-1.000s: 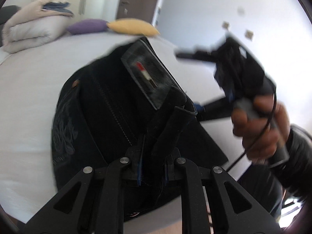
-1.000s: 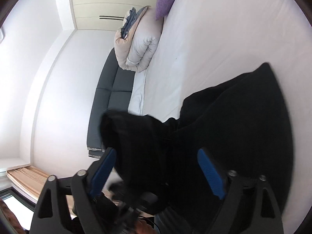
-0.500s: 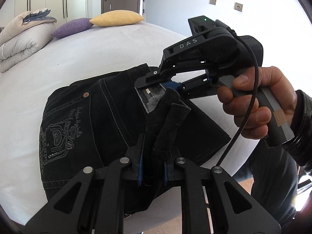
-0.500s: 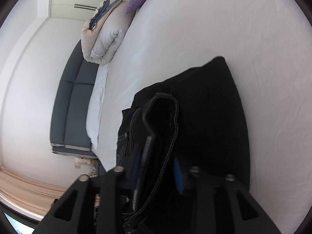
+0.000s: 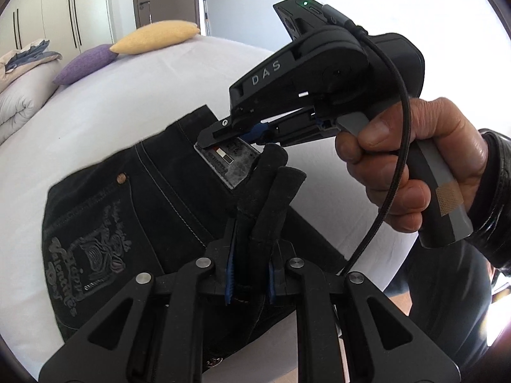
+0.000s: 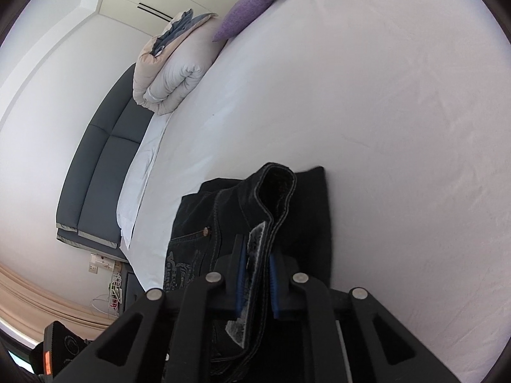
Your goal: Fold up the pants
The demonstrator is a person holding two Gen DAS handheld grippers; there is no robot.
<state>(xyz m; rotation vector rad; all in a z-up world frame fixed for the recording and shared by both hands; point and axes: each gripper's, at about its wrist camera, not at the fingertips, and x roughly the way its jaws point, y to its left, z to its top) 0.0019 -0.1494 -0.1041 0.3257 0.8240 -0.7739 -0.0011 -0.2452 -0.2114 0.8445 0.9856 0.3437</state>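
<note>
Both grippers have hold of the waistband of the black pants [image 5: 137, 210], which lie on the white bed [image 5: 134, 95] near its edge, so the step in hand looks like taking a two-point grip at the waist before a fold or a lift. In the left wrist view the pants fill the frame from 9 o'clock to 6 o'clock, the back pocket with its pale embroidery at 8 o'clock and the grey label [image 5: 228, 161] just above centre.

The left gripper [image 5: 249, 282] is narrow, its blue pads pinching a doubled strip of waistband that stands up between them. The right gripper [image 5: 236, 134], held in a hand [image 5: 412, 166] at 3 o'clock, reaches in from the right and bites the band at the label. In the right wrist view its jaws are closing, and the pads already press on the band and label edge between them [image 6: 257, 279]; the fabric rises in a loop toward 12 o'clock.

The next move, I judge, calls for both hands to travel together, keeping the band taut and level, so the cloth carries over in one sheet without bunching. The risk is thick denim slipping from so narrow a bite, or the bed edge at 5 o'clock letting the pants slide off

A purple pillow [image 6: 242, 16], a yellow one [image 5: 156, 36] and a rolled duvet [image 6: 174, 73] lie well apart at the far side
</note>
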